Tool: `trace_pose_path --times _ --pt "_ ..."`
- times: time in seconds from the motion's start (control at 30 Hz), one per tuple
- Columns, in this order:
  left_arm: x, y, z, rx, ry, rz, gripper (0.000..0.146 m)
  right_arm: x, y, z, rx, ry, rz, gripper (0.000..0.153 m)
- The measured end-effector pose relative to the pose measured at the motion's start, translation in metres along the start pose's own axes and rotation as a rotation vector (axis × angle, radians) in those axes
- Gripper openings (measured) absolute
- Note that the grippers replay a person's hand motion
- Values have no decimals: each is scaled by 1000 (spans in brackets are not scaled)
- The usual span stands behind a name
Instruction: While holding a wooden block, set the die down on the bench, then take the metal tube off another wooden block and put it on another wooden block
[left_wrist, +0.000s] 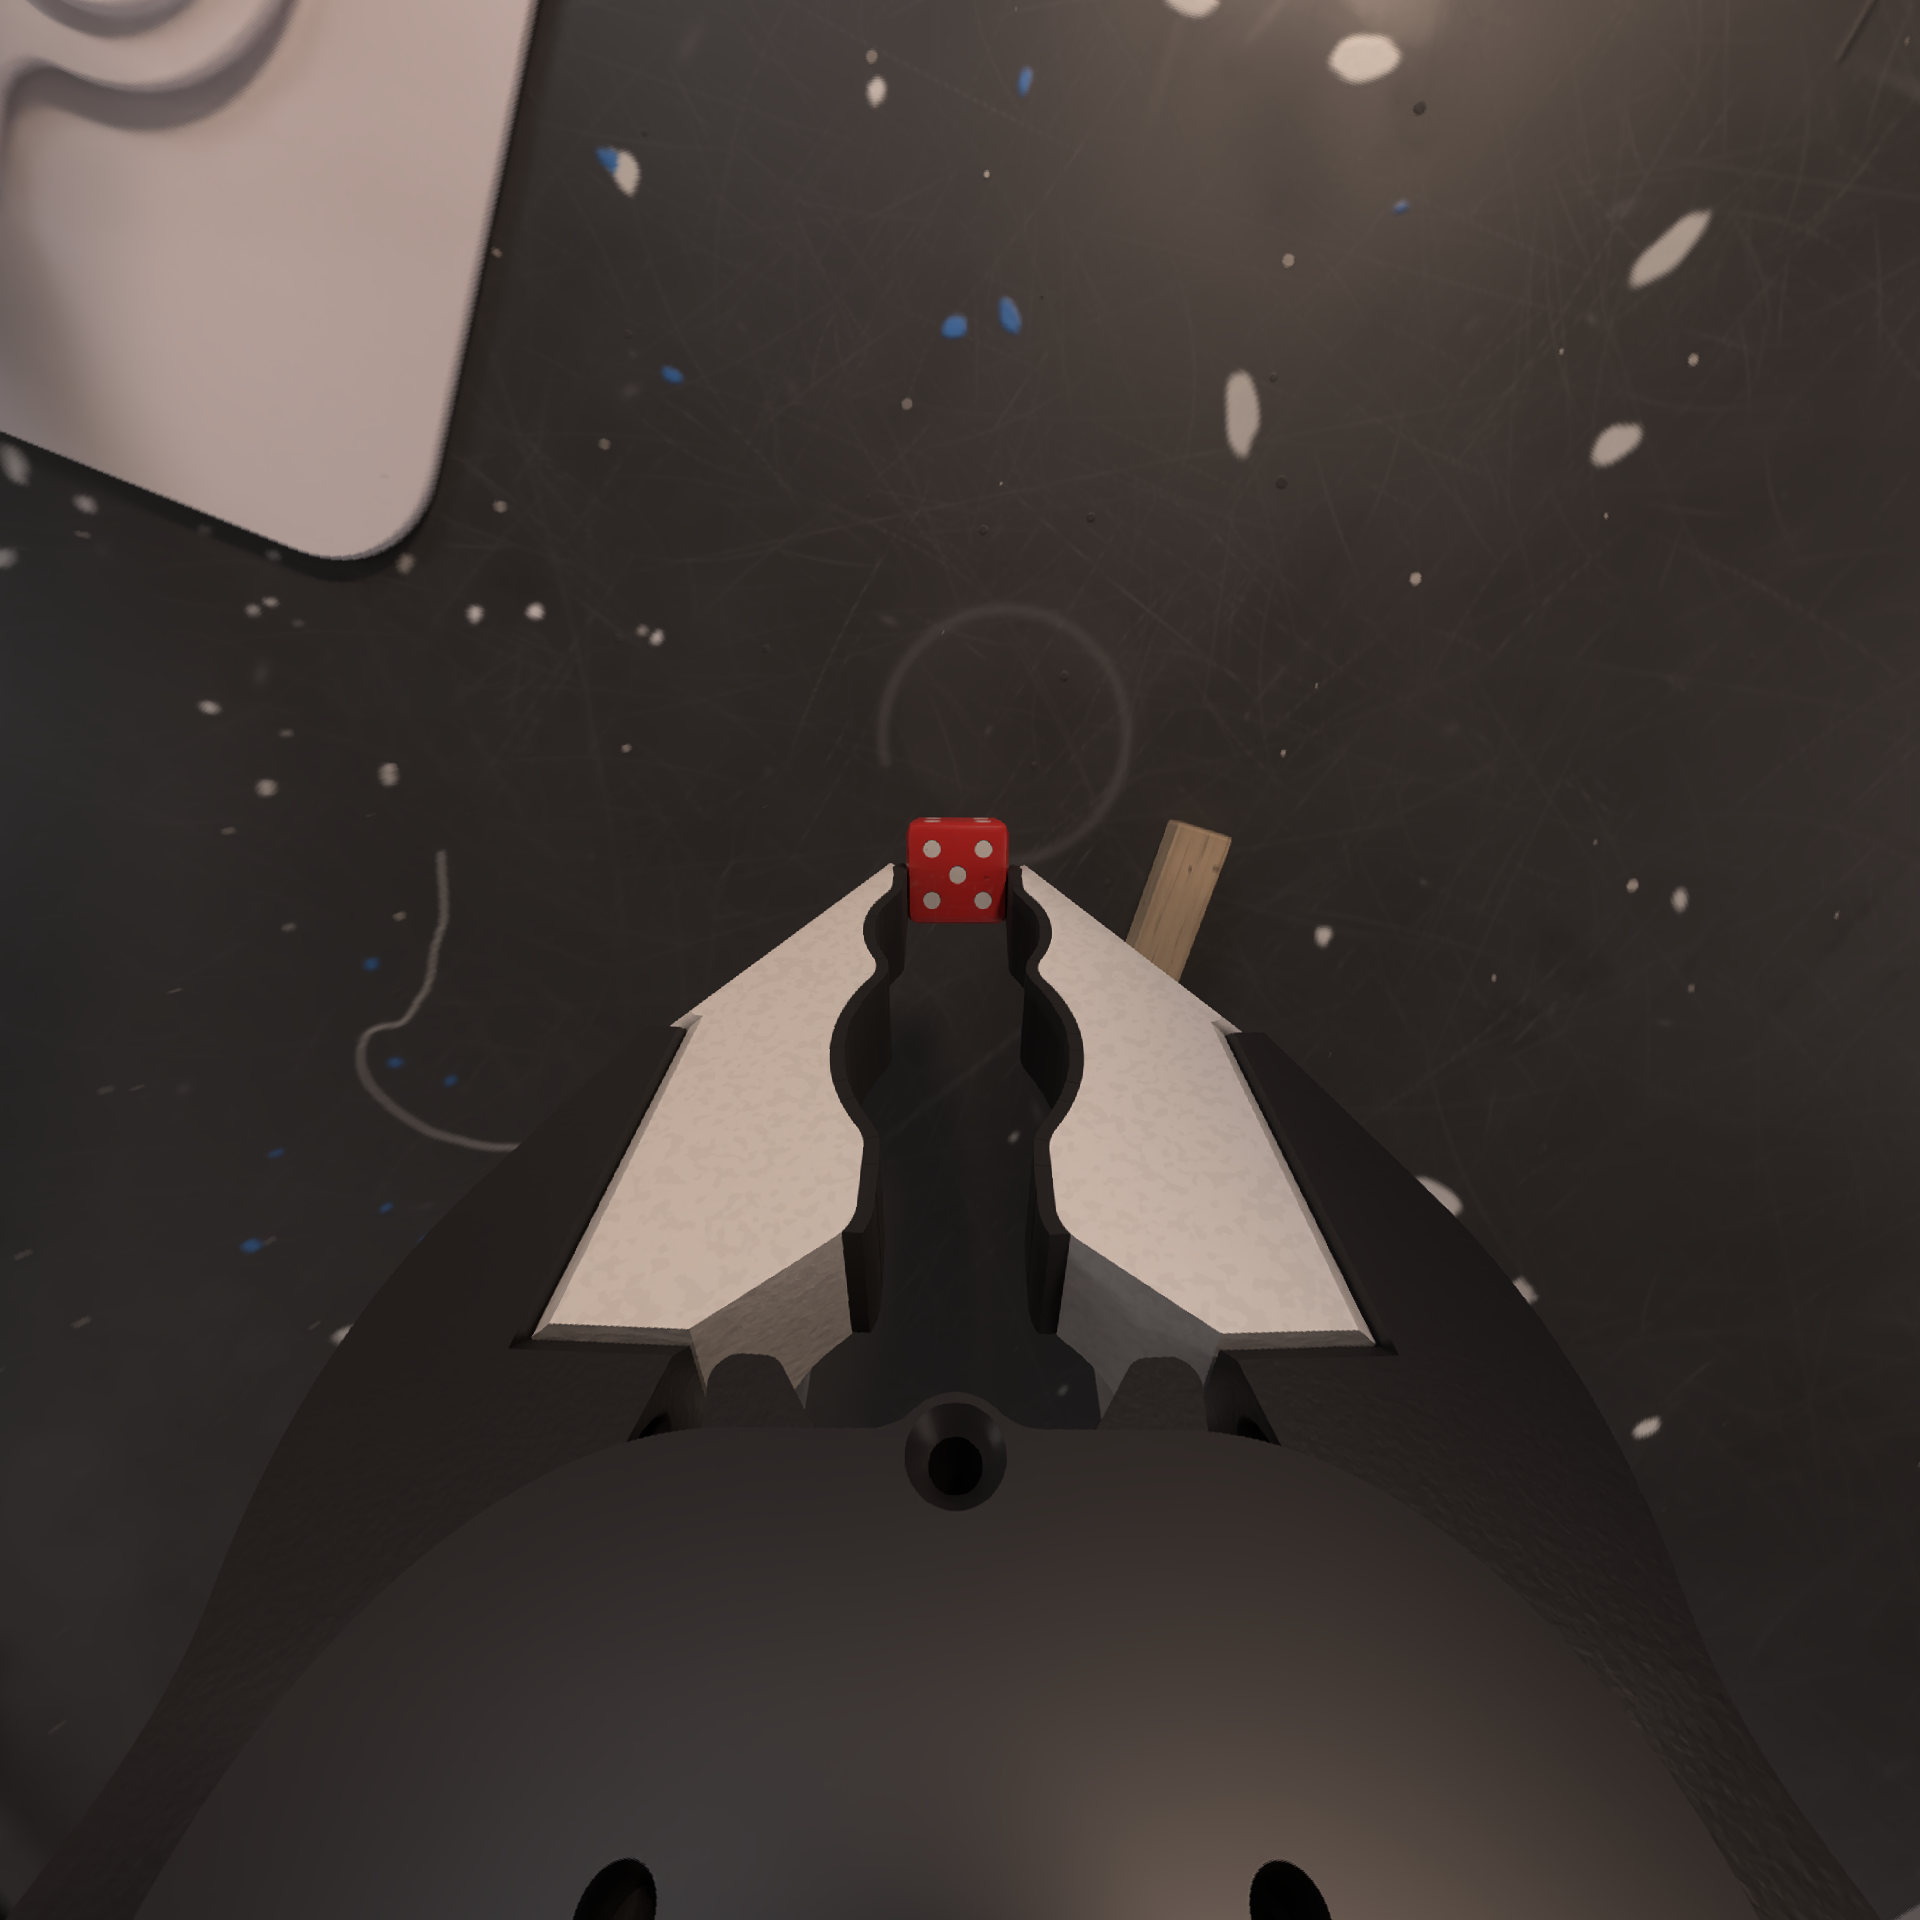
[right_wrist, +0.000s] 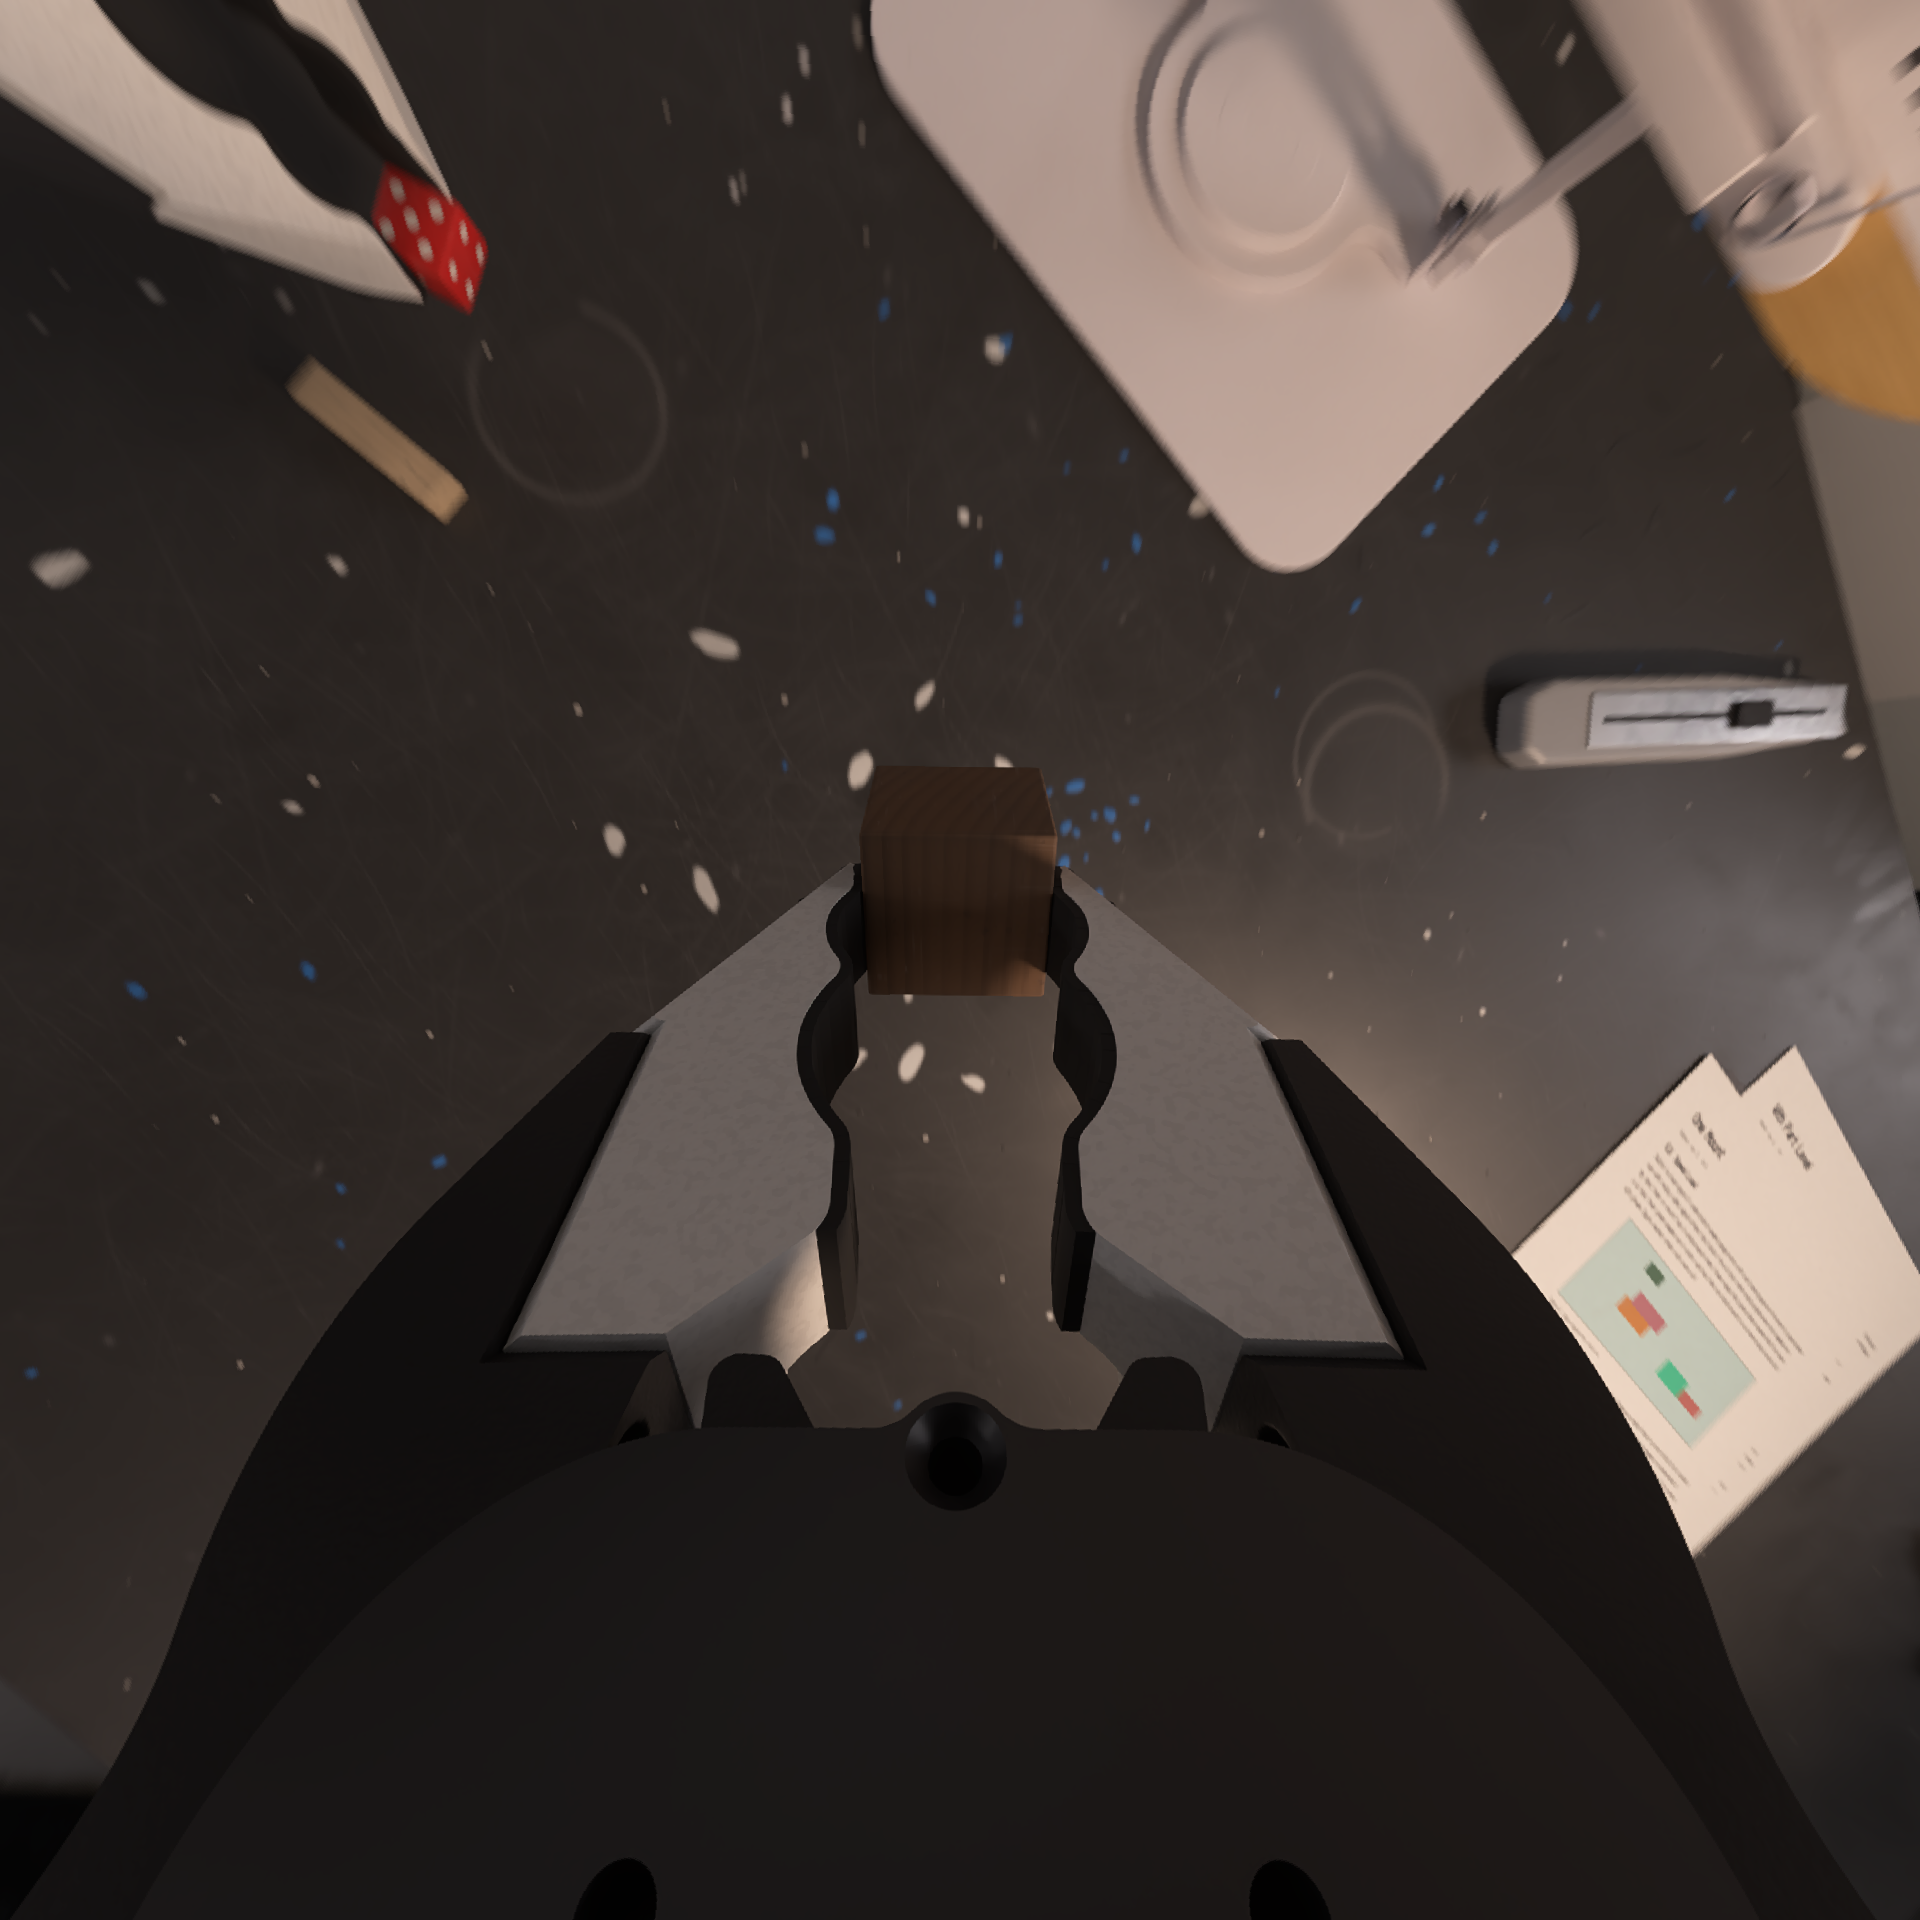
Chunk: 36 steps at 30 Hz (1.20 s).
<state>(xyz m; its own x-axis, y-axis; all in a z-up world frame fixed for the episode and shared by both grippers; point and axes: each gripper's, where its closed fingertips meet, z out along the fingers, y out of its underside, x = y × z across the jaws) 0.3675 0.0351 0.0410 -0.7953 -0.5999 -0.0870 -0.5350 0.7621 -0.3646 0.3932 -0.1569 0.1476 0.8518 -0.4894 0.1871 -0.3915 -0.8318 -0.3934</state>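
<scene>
Dark bench (right_wrist: 312, 831), scratched and flecked with white and blue paint, ring marks here and there. A pale lamp base (right_wrist: 1226, 260) sits far side, a grey box (right_wrist: 1662, 717) beside printed sheets (right_wrist: 1714, 1278). Left gripper (left_wrist: 957, 873) pinches the red die (left_wrist: 957, 871) above the bench; a pale plank (left_wrist: 1179, 899) lies near. Right gripper (right_wrist: 956, 883) clamps the dark block (right_wrist: 956, 883).

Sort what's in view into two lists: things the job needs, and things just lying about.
For the job:
- red die, held in the left gripper
- dark wooden block, held in the right gripper
- pale wooden block, lying on the bench

Lying about:
- lamp base
- grey utility knife
- printed sheets

The metal tube is not in view.
</scene>
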Motion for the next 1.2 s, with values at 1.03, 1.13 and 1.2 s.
trace_pose_path --times 1.03,1.13,1.2 --pt "-17 13 22 -7 68 -160 38 -13 1 17 -94 -27 -161 33" --pt "-21 7 -3 54 68 -175 44 -13 0 16 -87 -23 -168 33" --pt "-29 2 -31 125 32 -181 45 -14 -2 14 -71 -21 -173 33"
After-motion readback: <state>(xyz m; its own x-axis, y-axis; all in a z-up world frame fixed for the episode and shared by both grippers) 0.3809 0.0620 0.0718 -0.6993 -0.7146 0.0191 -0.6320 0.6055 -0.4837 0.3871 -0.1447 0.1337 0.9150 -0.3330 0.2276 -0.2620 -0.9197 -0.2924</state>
